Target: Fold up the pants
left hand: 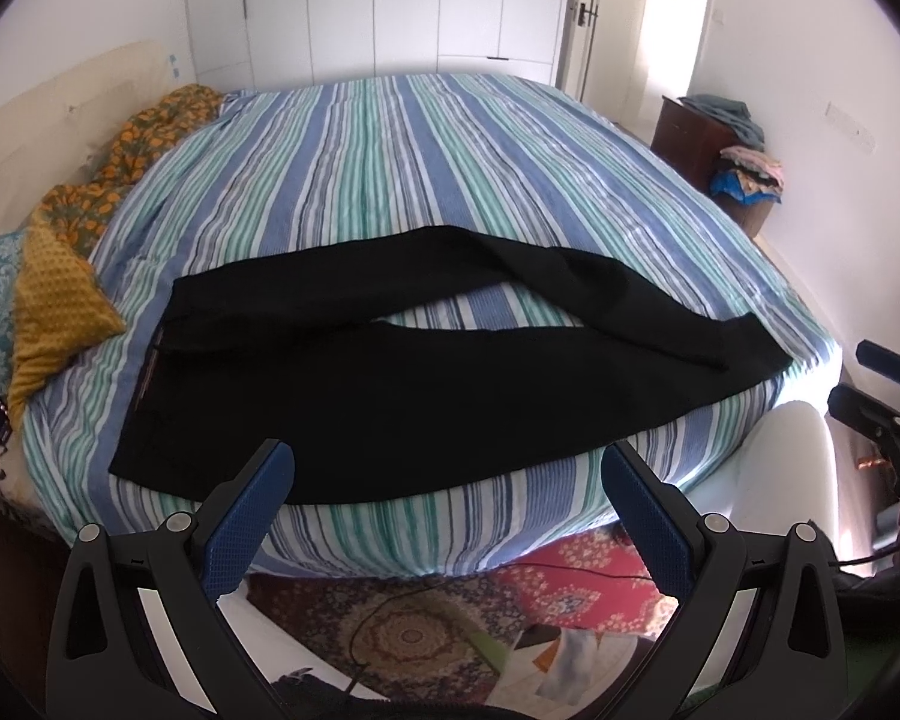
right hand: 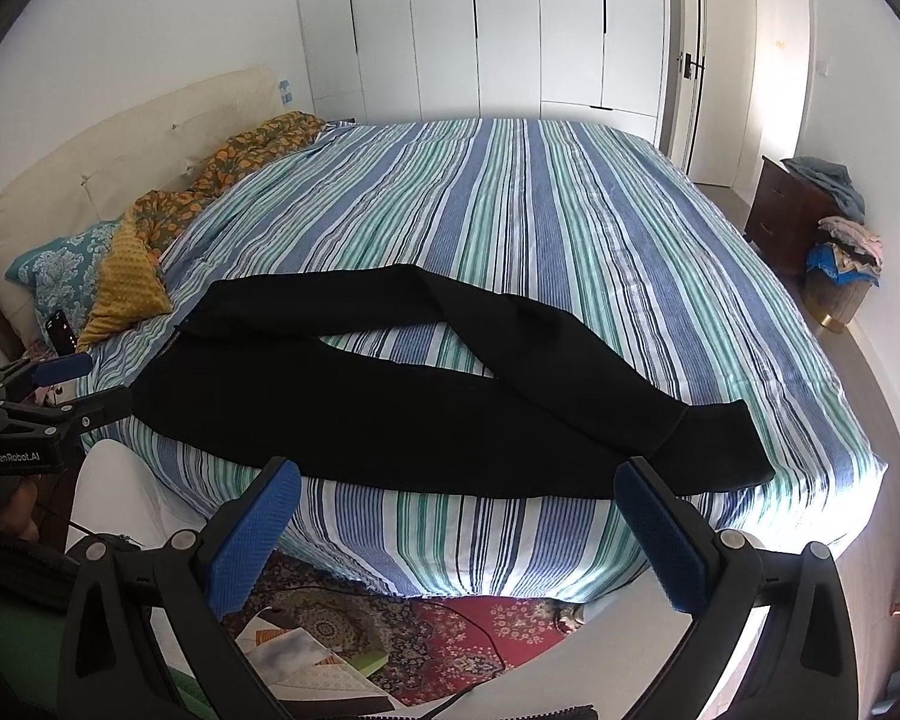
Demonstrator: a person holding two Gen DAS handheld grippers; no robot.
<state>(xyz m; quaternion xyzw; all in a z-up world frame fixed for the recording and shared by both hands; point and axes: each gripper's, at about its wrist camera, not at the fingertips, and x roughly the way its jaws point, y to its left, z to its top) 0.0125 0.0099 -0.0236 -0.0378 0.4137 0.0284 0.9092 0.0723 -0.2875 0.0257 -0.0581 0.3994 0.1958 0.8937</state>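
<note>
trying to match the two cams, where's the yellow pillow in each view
Left wrist: yellow pillow at the far left edge, left of the pants.
Right wrist: yellow pillow left of centre, up-left of the pants.
Shared landmark: the orange floral blanket just behind it.

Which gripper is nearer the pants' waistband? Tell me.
Left. The left gripper hangs off the bed edge near the waistband; the right gripper sits toward the leg cuffs.
</note>
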